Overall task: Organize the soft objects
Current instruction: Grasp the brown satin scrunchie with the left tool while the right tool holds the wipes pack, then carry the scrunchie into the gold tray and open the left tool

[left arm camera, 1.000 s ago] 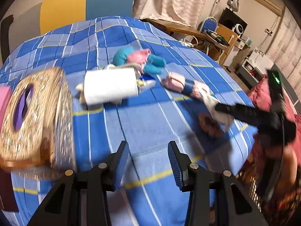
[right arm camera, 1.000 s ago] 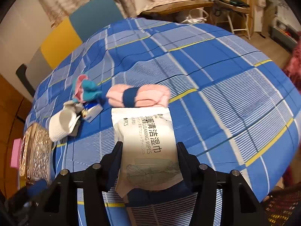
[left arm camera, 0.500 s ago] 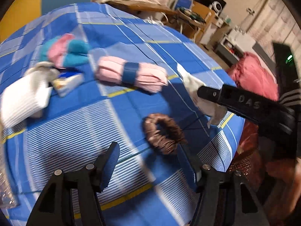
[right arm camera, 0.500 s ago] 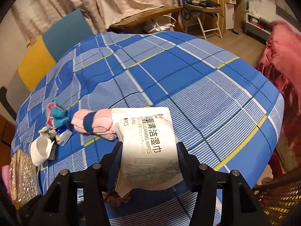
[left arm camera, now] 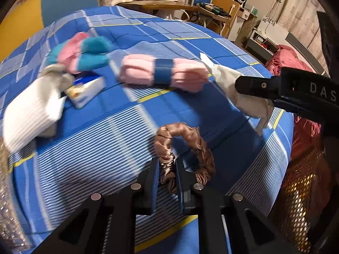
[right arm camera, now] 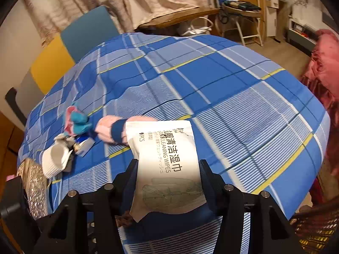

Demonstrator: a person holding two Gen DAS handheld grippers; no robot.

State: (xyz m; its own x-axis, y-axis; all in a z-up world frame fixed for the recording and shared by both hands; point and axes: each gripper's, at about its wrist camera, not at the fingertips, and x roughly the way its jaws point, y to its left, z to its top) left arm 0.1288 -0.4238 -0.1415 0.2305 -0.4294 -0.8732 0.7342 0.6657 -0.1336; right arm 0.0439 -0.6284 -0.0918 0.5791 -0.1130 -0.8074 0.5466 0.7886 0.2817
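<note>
Left gripper (left arm camera: 166,169) jaws just closed, pinching scrunchie (left arm camera: 186,146); right gripper (right arm camera: 168,175) grips wipes pack (right arm camera: 167,163) (long axis pointing away).

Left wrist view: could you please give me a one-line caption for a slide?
Left gripper just closed on brown scrunchie on blue plaid cloth, pink roll behind it.

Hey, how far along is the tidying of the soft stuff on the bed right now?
Nothing looks put away yet. In hand: the left claw has just closed on the brown scrunchie, and the right claw grips the wipes pack. Left on the blue plaid cover: the pink roll with a blue band, the pink and teal socks, the white sock and a small packet.
</note>
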